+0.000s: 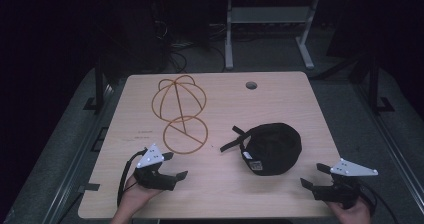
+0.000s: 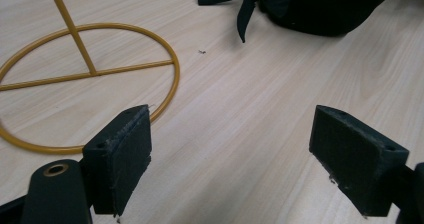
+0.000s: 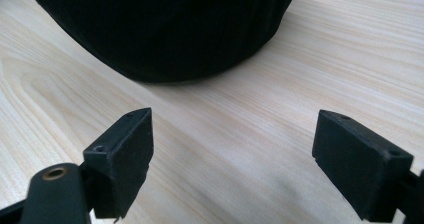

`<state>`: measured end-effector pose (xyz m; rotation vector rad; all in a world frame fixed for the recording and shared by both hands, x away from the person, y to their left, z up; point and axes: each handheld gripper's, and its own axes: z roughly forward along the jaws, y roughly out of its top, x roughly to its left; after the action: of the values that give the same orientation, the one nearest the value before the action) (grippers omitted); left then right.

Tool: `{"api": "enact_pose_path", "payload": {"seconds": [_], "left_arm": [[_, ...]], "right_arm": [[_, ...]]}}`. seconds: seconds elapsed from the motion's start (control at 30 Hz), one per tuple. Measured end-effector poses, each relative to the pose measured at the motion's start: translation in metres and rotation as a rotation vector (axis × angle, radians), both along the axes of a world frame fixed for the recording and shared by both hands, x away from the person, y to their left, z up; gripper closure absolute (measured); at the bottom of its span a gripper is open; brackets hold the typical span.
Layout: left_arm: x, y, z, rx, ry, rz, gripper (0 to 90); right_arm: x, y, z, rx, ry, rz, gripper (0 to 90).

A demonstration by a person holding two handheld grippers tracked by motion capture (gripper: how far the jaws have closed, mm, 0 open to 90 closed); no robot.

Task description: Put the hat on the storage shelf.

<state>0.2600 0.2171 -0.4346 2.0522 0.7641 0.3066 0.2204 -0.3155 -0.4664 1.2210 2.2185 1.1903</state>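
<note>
Looking down from the high view, you see one black cap (image 1: 274, 148) right of the table's middle, one strap (image 1: 232, 143) trailing toward the left; its inside is too dark to read. One yellow wire stand (image 1: 181, 115) lies at centre-left, with a domed frame at the far end and a flat ring nearer you. In your left gripper view the stand's (image 2: 90, 71) ring is cut off by the frame's left side, and the cap (image 2: 320, 9) by the top. Your right gripper view crops the cap (image 3: 160, 29) too. Your left gripper (image 1: 170, 166) has its jaws spread wide on nothing, near the ring. Your right gripper (image 1: 312, 175) is likewise spread and empty, near the cap's right side. Bare table (image 1: 215, 189) lies between your two grippers along the near edge. One hole (image 1: 251, 85) sits by the far edge.
</note>
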Motion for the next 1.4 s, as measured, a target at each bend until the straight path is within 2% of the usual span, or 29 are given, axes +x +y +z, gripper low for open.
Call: {"api": "enact_pose_path", "payload": {"seconds": [0.1,0.2,0.27,0.4,0.5,0.57,0.67,0.7,0.73,0.77,1.0,1.2,1.27,1.4], "left_arm": [[0.0,0.0,0.0,0.008,-0.001,-0.003,16.0],[0.001,-0.002,0.001,-0.01,0.012,-0.016,16.0],[0.002,-0.003,0.002,-0.008,0.016,-0.022,16.0],[0.003,-0.009,0.011,-0.019,0.004,-0.048,16.0],[0.005,-0.021,0.022,-0.01,-0.015,-0.092,16.1],[0.006,-0.023,0.024,-0.009,-0.018,-0.099,16.2],[0.013,-0.041,0.033,-0.002,-0.025,-0.139,16.3],[0.013,-0.041,0.033,-0.002,-0.025,-0.139,16.3],[0.015,-0.051,0.037,0.003,-0.026,-0.17,16.4],[0.015,-0.051,0.037,0.003,-0.026,-0.17,16.5],[0.018,-0.091,0.05,0.018,-0.035,-0.269,16.6],[0.022,-0.12,0.055,0.03,-0.039,-0.343,16.9],[0.023,-0.13,0.055,0.037,-0.039,-0.371,19.8],[0.025,-0.141,0.056,0.057,-0.035,-0.397,20.8]], "right_arm": [[0.001,0.0,0.0,0.005,0.002,0.003,16.4],[0.0,0.0,-0.001,0.009,0.012,0.005,16.3],[-0.001,0.0,0.001,0.009,0.0,0.004,16.3],[-0.005,0.001,0.004,0.018,-0.015,-0.002,16.3],[-0.005,0.002,0.003,0.021,-0.01,0.004,16.3],[-0.004,0.002,0.003,0.026,-0.009,0.005,16.3],[-0.003,0.0,0.002,0.042,-0.004,0.003,16.2],[-0.003,0.0,0.002,0.042,-0.004,0.003,16.2],[-0.003,-0.001,0.002,0.047,-0.006,0.005,16.2],[-0.003,-0.001,0.002,0.047,-0.006,0.005,16.2],[-0.004,0.003,0.003,0.052,-0.014,0.02,16.2],[-0.004,0.003,0.003,0.055,-0.014,0.028,16.2],[-0.004,0.002,0.003,0.058,-0.012,0.027,16.2],[-0.004,0.002,0.003,0.061,-0.011,0.025,16.2]]}}
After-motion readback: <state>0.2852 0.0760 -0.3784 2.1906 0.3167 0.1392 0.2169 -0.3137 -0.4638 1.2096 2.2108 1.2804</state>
